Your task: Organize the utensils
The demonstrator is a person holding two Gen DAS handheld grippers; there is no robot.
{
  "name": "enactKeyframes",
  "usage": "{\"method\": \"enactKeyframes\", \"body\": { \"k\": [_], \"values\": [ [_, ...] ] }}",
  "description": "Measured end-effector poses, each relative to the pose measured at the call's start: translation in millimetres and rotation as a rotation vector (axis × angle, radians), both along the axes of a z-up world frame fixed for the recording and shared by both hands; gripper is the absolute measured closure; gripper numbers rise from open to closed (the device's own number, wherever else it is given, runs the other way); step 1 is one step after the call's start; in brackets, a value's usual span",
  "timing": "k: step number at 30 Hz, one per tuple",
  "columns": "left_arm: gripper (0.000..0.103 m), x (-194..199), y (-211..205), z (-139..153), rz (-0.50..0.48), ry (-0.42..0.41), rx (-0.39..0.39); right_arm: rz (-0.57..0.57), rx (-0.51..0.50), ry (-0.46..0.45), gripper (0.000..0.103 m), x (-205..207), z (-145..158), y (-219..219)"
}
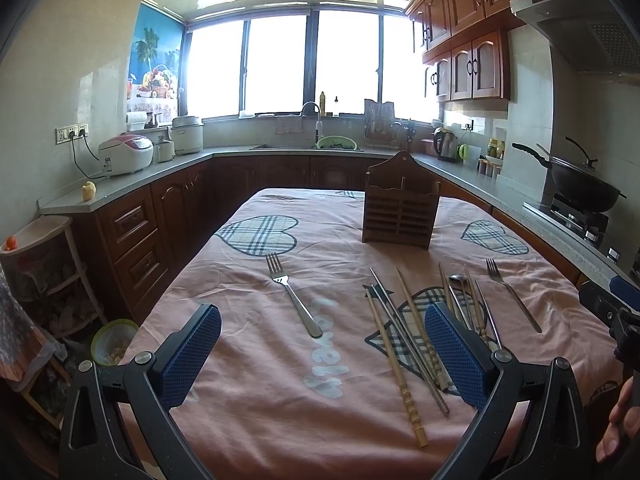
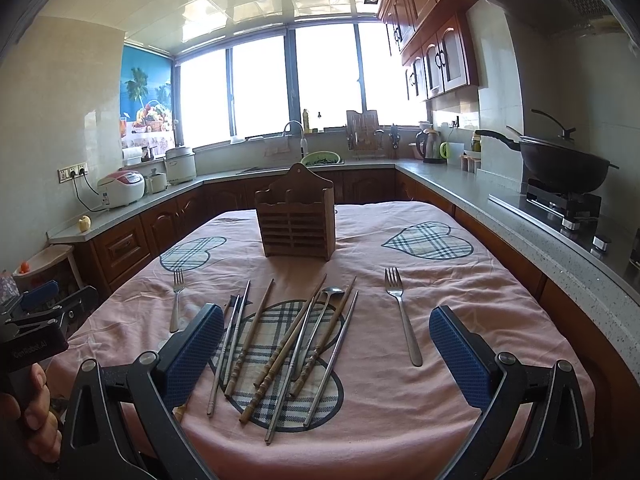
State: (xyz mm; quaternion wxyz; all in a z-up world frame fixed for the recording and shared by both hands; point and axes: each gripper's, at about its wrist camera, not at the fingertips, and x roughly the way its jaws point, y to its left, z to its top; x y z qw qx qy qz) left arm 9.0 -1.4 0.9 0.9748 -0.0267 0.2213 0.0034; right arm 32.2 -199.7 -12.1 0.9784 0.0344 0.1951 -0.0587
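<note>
Table with pink cloth: under both my grippers. Wooden utensil holder: upright, far end, ahead of my right gripper, whose jaws stand wide and hold nothing. Chopstick pile: wooden and metal sticks crossed, between those jaws, spoon among them. Right fork: inside the right finger. Left fork: between my left gripper's wide, empty jaws.
</note>
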Motion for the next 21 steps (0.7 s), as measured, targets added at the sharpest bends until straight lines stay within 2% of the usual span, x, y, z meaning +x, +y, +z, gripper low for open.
{"method": "enactKeyframes", "body": {
  "k": [9,15,21],
  "values": [
    [0.001,56.6,18.6,-7.2,0.011,0.153,-0.072,0.045,0.041,0.05,0.0,26.5,-6.3,-6.3],
    [0.004,104.2,10.5,-11.1,-0.024,0.255,-0.052,0.062,0.058,0.104,0.001,56.9,-13.4,-14.0],
    [0.011,143.0,-0.3,-18.1,-0.056,0.319,-0.027,0.07,0.081,0.165,0.014,90.9,-22.9,-21.9]
  ]
}}
